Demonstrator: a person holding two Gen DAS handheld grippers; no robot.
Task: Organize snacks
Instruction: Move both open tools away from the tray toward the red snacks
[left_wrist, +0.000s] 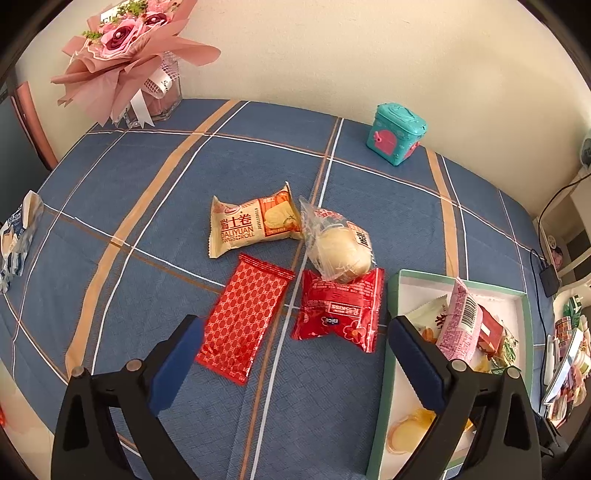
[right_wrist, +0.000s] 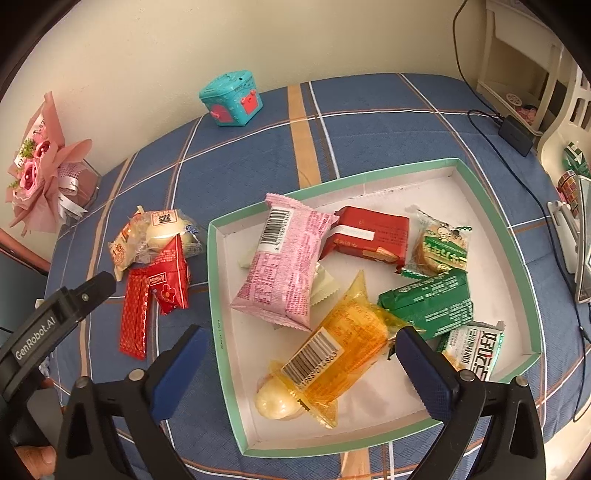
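right wrist view, green-rimmed tray holding wrapped snacks, orange packet between released jaws, left jaws released

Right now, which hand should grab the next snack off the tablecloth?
Left, probably. Its open fingers hang over the red patterned packet outside the box; the right fingers are over the orange packet already inside.

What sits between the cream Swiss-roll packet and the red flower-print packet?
The clear-wrapped pale bun, overlapping the red flower-print packet beside the cream Swiss-roll packet; clearest in left wrist view.
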